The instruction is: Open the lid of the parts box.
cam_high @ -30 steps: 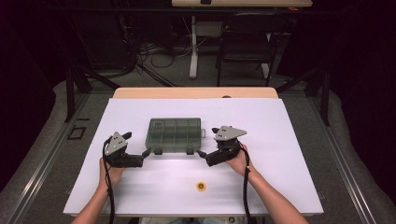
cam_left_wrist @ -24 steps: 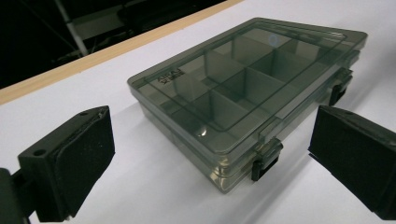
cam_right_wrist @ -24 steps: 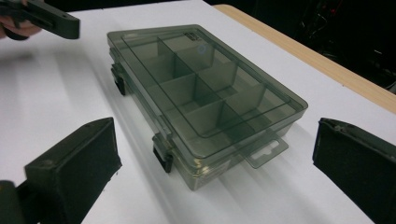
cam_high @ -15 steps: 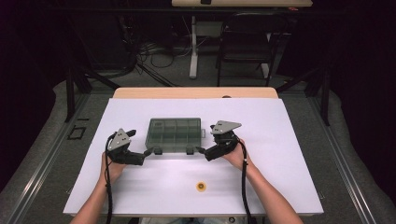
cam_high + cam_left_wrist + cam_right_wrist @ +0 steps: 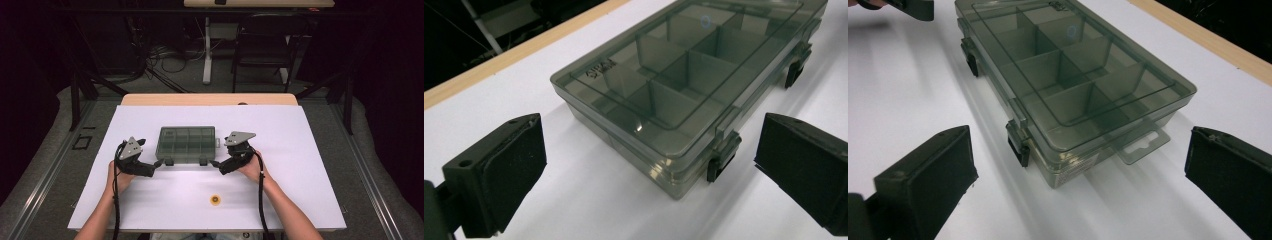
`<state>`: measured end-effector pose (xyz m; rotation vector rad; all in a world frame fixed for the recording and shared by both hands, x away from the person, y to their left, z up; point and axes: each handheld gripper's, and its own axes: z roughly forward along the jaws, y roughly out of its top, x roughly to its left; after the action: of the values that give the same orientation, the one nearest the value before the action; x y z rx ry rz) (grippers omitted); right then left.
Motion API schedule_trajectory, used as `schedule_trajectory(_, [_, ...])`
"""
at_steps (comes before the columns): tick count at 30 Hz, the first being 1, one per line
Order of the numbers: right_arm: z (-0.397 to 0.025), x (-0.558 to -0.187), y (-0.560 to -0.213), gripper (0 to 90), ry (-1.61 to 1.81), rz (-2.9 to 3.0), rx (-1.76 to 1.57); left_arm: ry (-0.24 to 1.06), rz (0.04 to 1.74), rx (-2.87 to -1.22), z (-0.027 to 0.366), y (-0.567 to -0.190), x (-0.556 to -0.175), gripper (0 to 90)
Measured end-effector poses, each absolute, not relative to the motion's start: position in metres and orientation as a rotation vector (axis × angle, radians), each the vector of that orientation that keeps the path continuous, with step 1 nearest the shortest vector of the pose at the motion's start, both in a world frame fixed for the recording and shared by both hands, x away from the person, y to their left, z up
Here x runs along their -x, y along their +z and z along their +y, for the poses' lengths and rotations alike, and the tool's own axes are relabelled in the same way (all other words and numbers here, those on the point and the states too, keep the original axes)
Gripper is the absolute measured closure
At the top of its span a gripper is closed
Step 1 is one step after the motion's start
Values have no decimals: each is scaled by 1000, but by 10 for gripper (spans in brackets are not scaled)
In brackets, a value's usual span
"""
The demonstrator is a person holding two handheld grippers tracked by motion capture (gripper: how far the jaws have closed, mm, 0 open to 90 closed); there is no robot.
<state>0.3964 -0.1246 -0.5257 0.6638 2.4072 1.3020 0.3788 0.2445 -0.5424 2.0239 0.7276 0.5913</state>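
From above, I am holding the left tool (image 5: pixel 159 164) and right tool (image 5: pixel 214 163) at the near corners of the closed box (image 5: pixel 186 144) lying mid-desk (image 5: pixel 300 150). Left gripper view: jaws gaping wide, empty, latch (image 5: pixel 718 165) between. Right gripper view: same, wide open, gripping nothing.

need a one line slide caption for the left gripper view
Open left gripper faces a closed smoky plastic organizer box, its near front latch between the jaws.

White table (image 5: pixel 310 150), wood strip along far edge. On it: smoky clear compartment box (image 5: pixel 187 144), lid shut, roughly centre; small yellow round piece (image 5: pixel 215 200) near front edge, well apart from box.
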Motion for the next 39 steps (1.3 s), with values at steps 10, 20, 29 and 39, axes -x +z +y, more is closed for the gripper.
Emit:
schedule_trajectory(10, [-118,-398,-531,0,1271,2450,-649,584,740,-2079,247,-550,-384,7])
schedule_trajectory(20, [-118,-399,-532,0,1241,2451,-666,585,712,-2112,246,-553,-384,149])
schedule_trajectory(29, [-115,-399,-535,10,1187,2452,-669,597,677,-2127,245,-555,-382,275])
schedule_trajectory(39, [-112,-398,-537,206,1149,2444,-659,584,653,-2125,244,-554,-382,371])
